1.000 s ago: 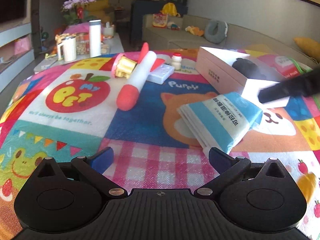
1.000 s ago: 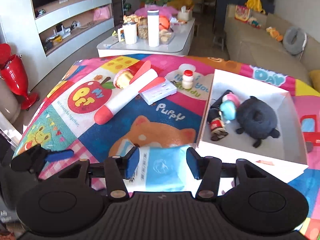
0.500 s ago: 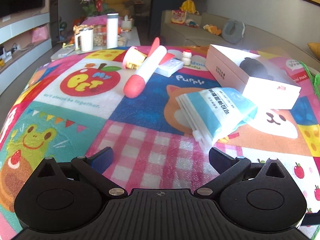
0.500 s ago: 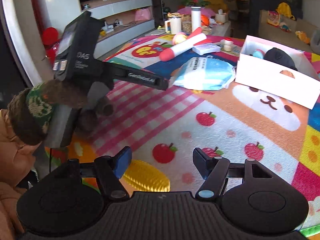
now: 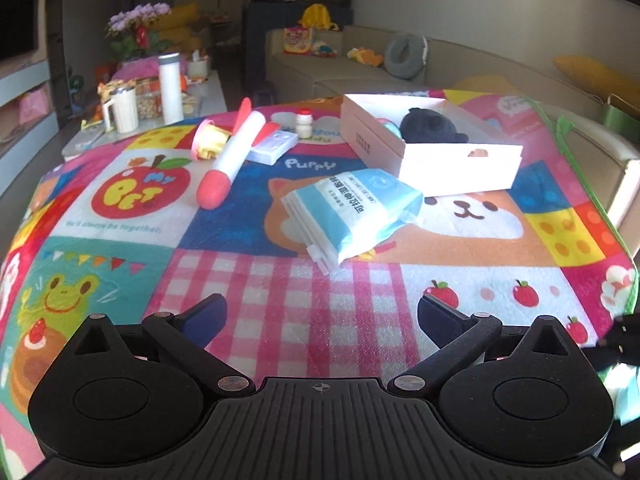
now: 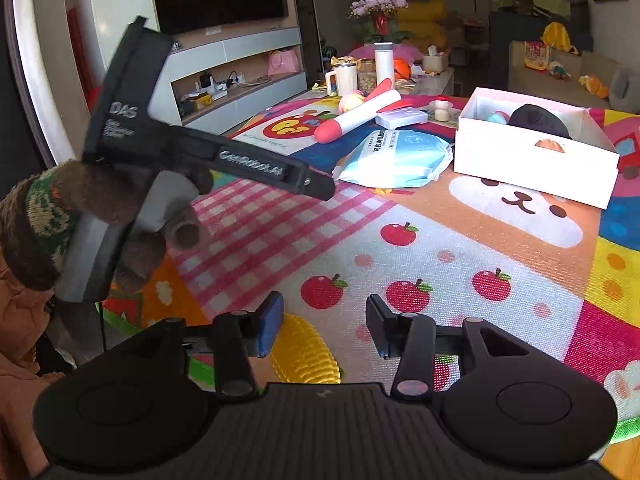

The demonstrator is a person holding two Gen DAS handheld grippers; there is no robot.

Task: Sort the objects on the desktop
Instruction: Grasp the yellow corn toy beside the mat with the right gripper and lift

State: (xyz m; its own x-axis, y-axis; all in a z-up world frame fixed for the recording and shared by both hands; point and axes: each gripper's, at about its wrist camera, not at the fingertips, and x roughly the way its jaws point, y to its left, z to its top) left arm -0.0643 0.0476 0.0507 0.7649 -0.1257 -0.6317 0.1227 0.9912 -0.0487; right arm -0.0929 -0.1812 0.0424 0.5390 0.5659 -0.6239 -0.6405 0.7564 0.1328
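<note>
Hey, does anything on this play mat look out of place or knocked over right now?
Mostly the tissue pack: it lies askew beside the white box, one corner against it. The toy rocket lies on its side across the mat. Nothing looks spilled or damaged.

Checkered mat [image 5: 304,312] bare ahead of left gripper [image 5: 322,316]; tissue pack [image 5: 352,212], white box [image 5: 436,152] block beyond.

On the play mat [image 5: 120,236] I read "My PET" on the apple, "We'll always be together" beneath it, and "Puppy". On the left gripper [image 6: 256,166] I read "DAS" and "GenRobot.AI". The tissue pack [image 5: 352,212] carries Chinese print I cannot read.
</note>
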